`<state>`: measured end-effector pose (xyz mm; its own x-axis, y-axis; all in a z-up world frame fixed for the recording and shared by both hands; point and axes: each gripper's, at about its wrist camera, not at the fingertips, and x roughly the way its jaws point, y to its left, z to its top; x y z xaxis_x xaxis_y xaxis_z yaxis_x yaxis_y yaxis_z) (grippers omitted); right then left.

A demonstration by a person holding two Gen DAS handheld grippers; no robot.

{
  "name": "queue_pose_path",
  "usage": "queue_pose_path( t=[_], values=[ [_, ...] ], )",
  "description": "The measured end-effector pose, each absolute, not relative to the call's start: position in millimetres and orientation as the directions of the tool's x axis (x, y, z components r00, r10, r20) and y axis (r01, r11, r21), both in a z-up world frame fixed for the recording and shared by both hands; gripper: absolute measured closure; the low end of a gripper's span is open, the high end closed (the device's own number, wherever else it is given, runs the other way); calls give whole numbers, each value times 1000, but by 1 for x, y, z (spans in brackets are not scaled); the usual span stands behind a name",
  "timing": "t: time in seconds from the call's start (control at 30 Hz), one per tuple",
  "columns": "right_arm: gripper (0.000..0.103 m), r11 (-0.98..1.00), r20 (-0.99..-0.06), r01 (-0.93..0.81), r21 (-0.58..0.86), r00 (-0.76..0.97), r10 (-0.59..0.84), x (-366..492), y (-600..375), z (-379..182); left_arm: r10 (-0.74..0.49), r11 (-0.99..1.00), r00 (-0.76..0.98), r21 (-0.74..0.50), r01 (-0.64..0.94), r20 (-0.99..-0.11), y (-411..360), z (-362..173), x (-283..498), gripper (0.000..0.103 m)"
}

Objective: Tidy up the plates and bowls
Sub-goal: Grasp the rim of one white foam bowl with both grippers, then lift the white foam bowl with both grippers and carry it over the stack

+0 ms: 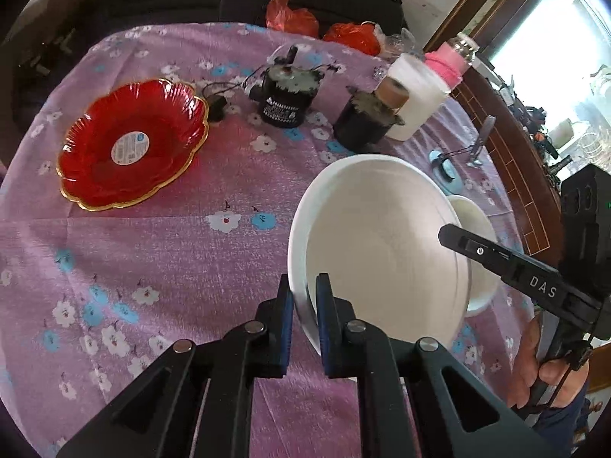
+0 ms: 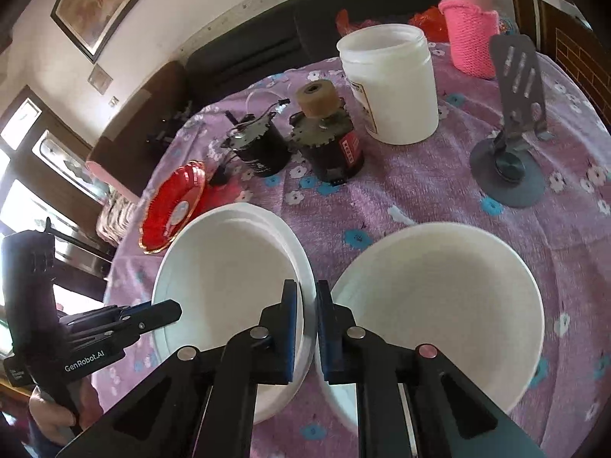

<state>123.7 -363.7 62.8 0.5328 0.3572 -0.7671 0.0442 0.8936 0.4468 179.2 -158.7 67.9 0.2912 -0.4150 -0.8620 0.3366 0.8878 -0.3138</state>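
Left gripper [image 1: 304, 301]: I clamp the white plate [image 1: 382, 244] rim.
Right gripper [image 2: 306, 305]: clamped on its opposite rim (beside the white bowl [image 2: 439, 297]).
Advice: I lift level.

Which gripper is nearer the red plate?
Left. The left gripper grips the white plate's near rim, right of the red plate; the right gripper clamps its far rim, farther away.

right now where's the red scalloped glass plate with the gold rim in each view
Left wrist: the red scalloped glass plate with the gold rim lies upper left on the purple floral cloth.
Right wrist: it sits mid-left, behind the white plate.
Shared landmark: the white plastic jar.
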Motion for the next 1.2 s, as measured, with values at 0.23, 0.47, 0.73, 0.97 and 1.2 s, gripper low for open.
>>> queue_pose_path(
  t=[0.23, 0.47, 0.73, 0.97, 1.2],
  values=[
    [92, 891, -734, 4, 454, 569, 372, 89, -352, 92, -417, 887, 318, -303, 349, -852, -151, 89, 155, 92],
    [92, 898, -712, -38, 438, 596, 372, 52, -339, 119, -420, 885, 352, -290, 365, -836, -140, 111, 120, 92],
    [92, 898, -689, -72, 434, 616, 382, 15, -327, 140, -441, 876, 390, -294, 382, -809, -124, 135, 83, 92],
    [92, 890, -670, -100, 444, 623, 404, -8, -317, 150, -455, 872, 414, -299, 388, -788, -109, 147, 51, 92],
    [92, 881, -649, -141, 451, 626, 432, -35, -303, 159, -466, 868, 429, -308, 389, -774, -92, 153, 22, 90]
  ],
)
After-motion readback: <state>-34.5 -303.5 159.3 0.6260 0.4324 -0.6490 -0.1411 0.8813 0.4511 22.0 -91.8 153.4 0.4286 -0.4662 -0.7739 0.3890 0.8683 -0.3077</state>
